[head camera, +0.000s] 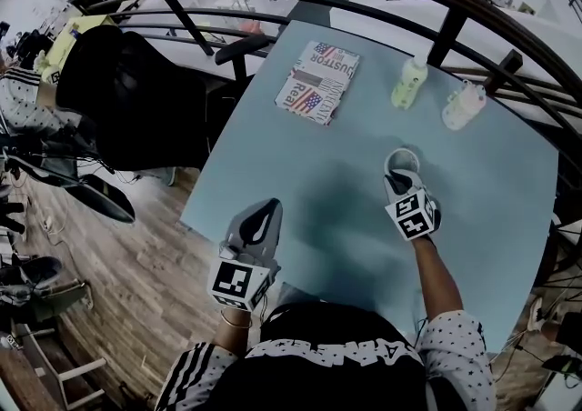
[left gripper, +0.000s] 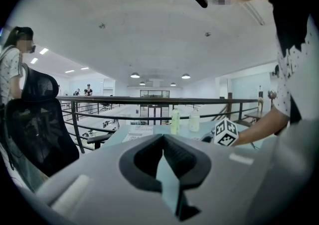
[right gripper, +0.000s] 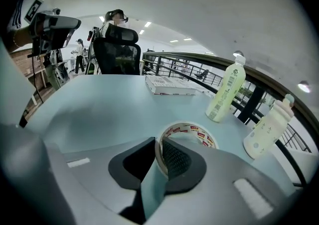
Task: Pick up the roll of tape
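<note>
Two grippers are over the table (head camera: 300, 173), and only one is at work. The right gripper (right gripper: 159, 145) tilts down at the tape (right gripper: 195, 130), which lies flat near the middle of the table, just short of the bottles. One jaw sits inside the ring and the other outside, so the near wall stands between the pads. We read them as pinched onto that wall, a grip that suits a flat ring better than spanning its whole width. The tape is not yet off the table, so we judge the lift to be the step in hand. The left gripper (left gripper: 162, 138) hangs nearer the table's edge, well apart from the tape, its jaws tip to tip on nothing; we take it as parked out of the way.

As for containers, two capped bottles stand upright beyond the tape: a yellow-green one (right gripper: 227, 94) and a pale one (right gripper: 269, 127). We cannot tell what they hold or how full they are. A flat printed pack (head camera: 318, 82) lies farther off; whether it is a box we cannot say.
</note>
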{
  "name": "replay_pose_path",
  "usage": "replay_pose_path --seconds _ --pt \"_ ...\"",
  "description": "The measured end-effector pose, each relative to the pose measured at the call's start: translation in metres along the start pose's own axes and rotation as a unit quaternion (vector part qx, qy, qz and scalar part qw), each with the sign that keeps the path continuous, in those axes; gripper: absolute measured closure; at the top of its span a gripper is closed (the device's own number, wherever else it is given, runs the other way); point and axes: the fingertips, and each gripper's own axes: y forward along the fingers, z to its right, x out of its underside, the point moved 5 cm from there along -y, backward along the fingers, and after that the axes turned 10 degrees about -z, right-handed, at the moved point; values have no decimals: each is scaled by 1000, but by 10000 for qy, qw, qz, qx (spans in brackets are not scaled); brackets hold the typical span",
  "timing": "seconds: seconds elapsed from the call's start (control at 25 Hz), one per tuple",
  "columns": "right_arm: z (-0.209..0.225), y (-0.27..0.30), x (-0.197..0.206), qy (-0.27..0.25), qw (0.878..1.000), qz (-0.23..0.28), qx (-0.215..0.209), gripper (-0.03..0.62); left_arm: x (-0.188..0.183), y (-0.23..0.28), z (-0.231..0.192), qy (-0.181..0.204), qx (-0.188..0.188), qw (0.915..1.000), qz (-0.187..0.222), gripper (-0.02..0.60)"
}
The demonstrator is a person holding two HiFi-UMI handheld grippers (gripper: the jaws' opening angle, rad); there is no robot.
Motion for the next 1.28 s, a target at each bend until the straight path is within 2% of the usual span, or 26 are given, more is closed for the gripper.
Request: replay_pose_path --seconds 0.72,1.28 --pt "-8 -80 -25 503 9961 716 91 542 -25 7 9 244 441 9986 159 581" --pt "-11 -156 -29 883 9879 1247 270 542 -47 20 31 395 815 9953 333 581"
